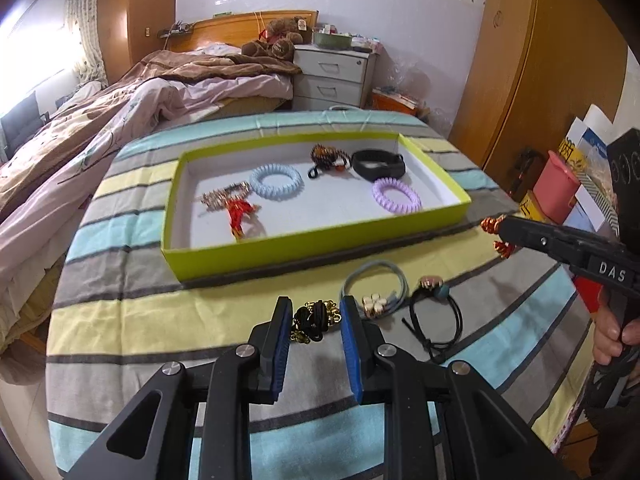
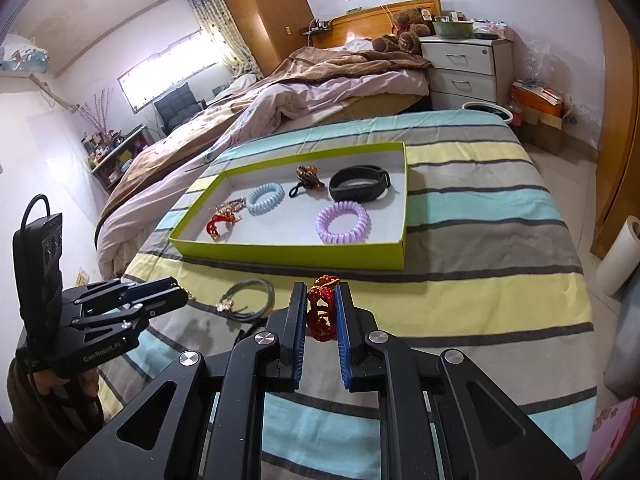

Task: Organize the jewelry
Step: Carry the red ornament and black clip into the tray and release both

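A lime-green tray (image 1: pixel 280 256) (image 2: pixel 288 256) on the striped cloth holds a blue coil band (image 1: pixel 276 181), a purple coil band (image 1: pixel 396 196) (image 2: pixel 343 222), a black wristband (image 1: pixel 378 165), a red-gold bracelet (image 1: pixel 236 212) and a dark beaded tie (image 1: pixel 326 158). My left gripper (image 1: pixel 316 320) is open around a black-and-gold hair tie (image 1: pixel 316 320) lying on the cloth. My right gripper (image 2: pixel 322 310) is shut on a red-and-gold braided bracelet (image 2: pixel 320 312), held above the cloth in front of the tray; it also shows in the left wrist view (image 1: pixel 494 226).
On the cloth in front of the tray lie a grey elastic with beads (image 1: pixel 376 286) (image 2: pixel 248 300) and a black cord tie with a charm (image 1: pixel 436 316). A bed (image 1: pixel 120 120) lies to the left, a white nightstand (image 1: pixel 332 76) behind, boxes (image 1: pixel 556 192) to the right.
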